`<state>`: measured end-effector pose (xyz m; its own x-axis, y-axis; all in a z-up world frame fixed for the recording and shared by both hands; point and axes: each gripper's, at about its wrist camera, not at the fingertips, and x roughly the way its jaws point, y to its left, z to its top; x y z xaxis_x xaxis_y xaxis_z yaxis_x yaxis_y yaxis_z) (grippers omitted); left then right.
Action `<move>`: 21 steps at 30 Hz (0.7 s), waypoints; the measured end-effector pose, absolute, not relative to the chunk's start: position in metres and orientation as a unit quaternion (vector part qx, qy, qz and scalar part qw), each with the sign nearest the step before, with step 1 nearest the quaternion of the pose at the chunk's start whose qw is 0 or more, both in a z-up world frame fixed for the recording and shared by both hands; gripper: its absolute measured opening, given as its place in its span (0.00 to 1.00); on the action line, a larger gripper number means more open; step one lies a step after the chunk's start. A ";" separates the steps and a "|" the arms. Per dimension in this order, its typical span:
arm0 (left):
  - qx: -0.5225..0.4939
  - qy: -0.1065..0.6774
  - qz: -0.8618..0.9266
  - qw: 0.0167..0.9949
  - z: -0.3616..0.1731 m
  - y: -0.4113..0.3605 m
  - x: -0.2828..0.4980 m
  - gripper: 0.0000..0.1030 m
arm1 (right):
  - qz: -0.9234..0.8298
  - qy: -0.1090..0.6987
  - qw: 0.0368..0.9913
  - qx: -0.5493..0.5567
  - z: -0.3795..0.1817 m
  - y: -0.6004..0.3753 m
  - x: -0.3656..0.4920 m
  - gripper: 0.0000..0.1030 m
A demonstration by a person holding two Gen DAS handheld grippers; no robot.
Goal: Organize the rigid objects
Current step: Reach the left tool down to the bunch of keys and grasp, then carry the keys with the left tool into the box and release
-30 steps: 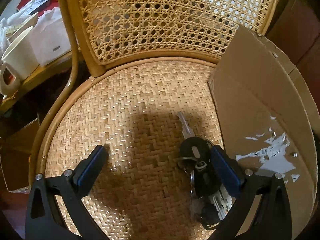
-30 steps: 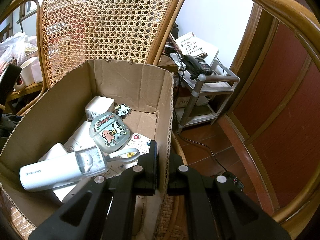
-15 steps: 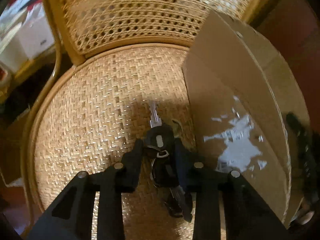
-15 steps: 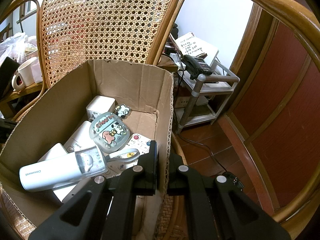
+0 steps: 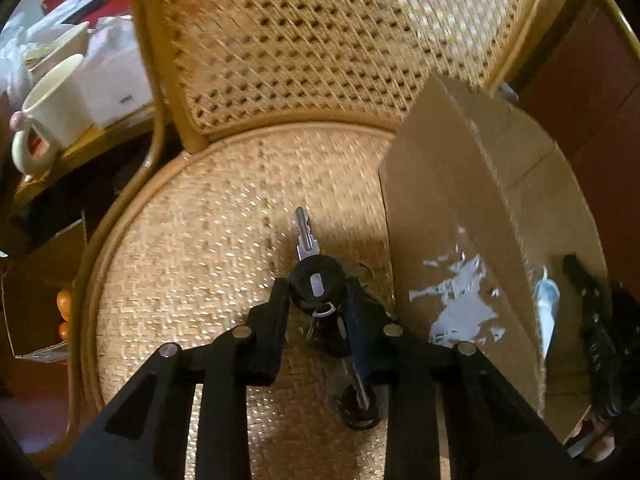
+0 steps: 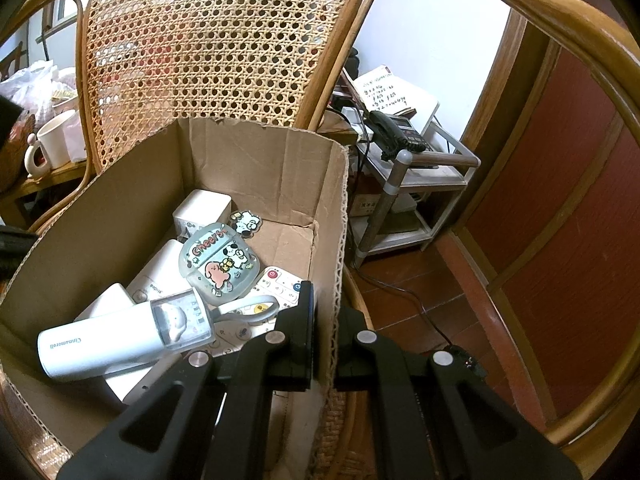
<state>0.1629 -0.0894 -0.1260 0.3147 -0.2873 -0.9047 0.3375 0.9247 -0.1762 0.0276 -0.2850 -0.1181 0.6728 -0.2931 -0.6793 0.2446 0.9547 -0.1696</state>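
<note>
Key bunch (image 5: 318,286) above chair seat (image 5: 200,248), cardboard box (image 5: 452,216) to its right

Chair seat (image 5: 208,240): tan cane, herringbone weave. Chair back (image 5: 320,40): golden cane, open lattice of holes. Key bunch (image 5: 318,284): black round head, silver blade. Cardboard box (image 5: 448,208): plain brown, white scraps of torn label on side. Mug (image 5: 56,108): cream. Both grippers: black, silver rivets. Bottle (image 6: 120,336) in box: white, clear cap. Case (image 6: 220,264): pale translucent, cartoon dog print, pink lettering. Floor (image 6: 408,280): red-brown tiles.
</note>
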 end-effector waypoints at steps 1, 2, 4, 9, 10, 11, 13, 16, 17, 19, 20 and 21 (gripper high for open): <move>0.029 0.547 -0.189 0.815 -0.123 -0.088 0.162 0.25 | -0.147 0.377 0.914 -0.031 -0.118 -0.285 0.028 0.07; 0.033 0.543 -0.188 0.818 -0.120 -0.087 0.161 0.25 | -0.148 0.377 0.914 -0.031 -0.118 -0.285 0.028 0.07; 0.035 0.534 -0.188 0.824 -0.112 -0.086 0.156 0.25 | -0.148 0.377 0.914 -0.032 -0.118 -0.284 0.028 0.07; 0.044 0.505 -0.186 0.842 -0.089 -0.081 0.148 0.24 | -0.148 0.377 0.914 -0.031 -0.118 -0.284 0.028 0.07; 0.049 0.495 -0.187 0.847 -0.083 -0.081 0.144 0.06 | -0.148 0.377 0.914 -0.031 -0.118 -0.284 0.028 0.07; 0.052 0.491 -0.186 0.849 -0.076 -0.080 0.139 0.05 | -0.148 0.377 0.914 -0.031 -0.118 -0.284 0.028 0.07; 0.053 0.473 -0.190 0.859 -0.067 -0.077 0.135 0.03 | -0.148 0.376 0.914 -0.030 -0.118 -0.285 0.027 0.07; 0.053 0.473 -0.201 0.856 -0.064 -0.076 0.135 0.00 | -0.148 0.376 0.914 -0.030 -0.119 -0.285 0.027 0.07; 0.047 0.478 -0.201 0.854 -0.069 -0.075 0.137 0.00 | -0.148 0.376 0.914 -0.030 -0.119 -0.285 0.027 0.07; 0.038 0.493 -0.195 0.847 -0.080 -0.074 0.143 0.00 | -0.148 0.376 0.914 -0.030 -0.119 -0.285 0.027 0.07; 0.036 0.497 -0.196 0.845 -0.085 -0.075 0.145 0.01 | -0.148 0.376 0.914 -0.030 -0.119 -0.285 0.027 0.07; 0.034 0.498 -0.199 0.843 -0.090 -0.078 0.147 0.03 | -0.148 0.376 0.914 -0.030 -0.119 -0.285 0.027 0.07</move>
<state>0.1474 -0.0776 -0.0897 0.4243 -0.3022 -0.8536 0.3703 0.9181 -0.1410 0.0268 -0.2851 -0.1187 0.6730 -0.2928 -0.6792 0.2473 0.9545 -0.1665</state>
